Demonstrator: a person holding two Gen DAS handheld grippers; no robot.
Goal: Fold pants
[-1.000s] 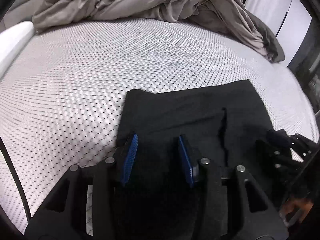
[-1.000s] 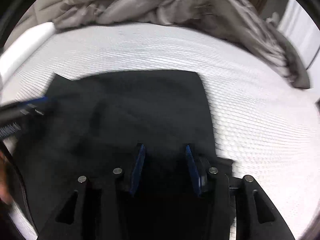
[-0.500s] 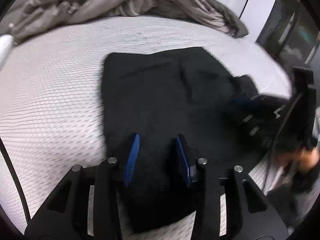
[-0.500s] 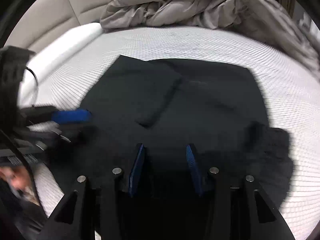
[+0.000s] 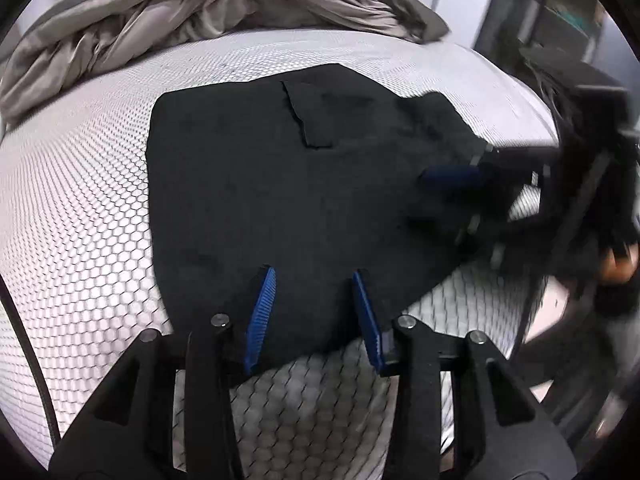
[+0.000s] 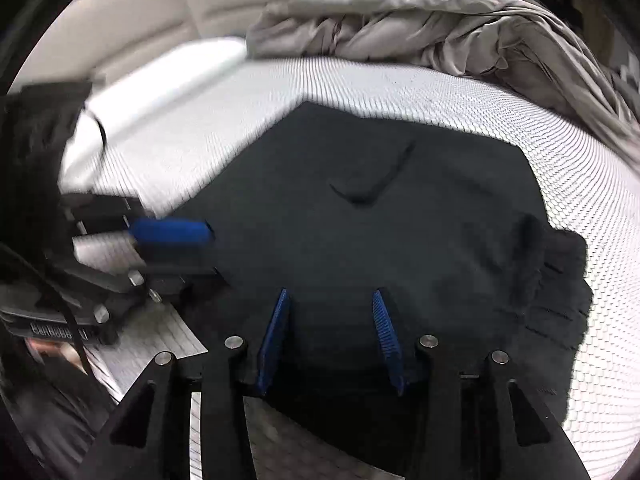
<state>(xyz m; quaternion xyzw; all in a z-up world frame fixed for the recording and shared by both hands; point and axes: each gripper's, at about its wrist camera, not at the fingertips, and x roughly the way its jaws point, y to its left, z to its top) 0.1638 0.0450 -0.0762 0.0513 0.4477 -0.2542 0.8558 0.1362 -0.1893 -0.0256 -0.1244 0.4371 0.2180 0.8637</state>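
A: Where, the pants (image 5: 280, 184)?

B: Spread flat and dark on the bed (image 5: 80, 200), towards its near edge, one corner reaching almost over it. Bunched and ribbed at the right end in the right wrist view; a raised flap near the middle.

A: And the surface?

B: White cover with a honeycomb mesh pattern, bare on the left and behind the pants. Farther back, a rumpled grey duvet (image 5: 200, 4) heaped across the far side, well apart from the pants. Beyond that, a beige padded headboard (image 6: 140, 12), with a white bolster (image 6: 160, 76) along it.

A: Room to move?

B: Plenty of open mesh to the left and ahead. To the right of the bed, only blurred dark furniture (image 5: 560, 8), too smeared to name.

A: Grippers?

B: Left gripper (image 5: 314, 272) angled down over the near corner of the pants, blue pads apart, cloth showing between them, no clamping visible. Right gripper (image 6: 331, 292) likewise tilted down over the near edge, pads apart, nothing pinched. Facing in from opposite sides of the pants.
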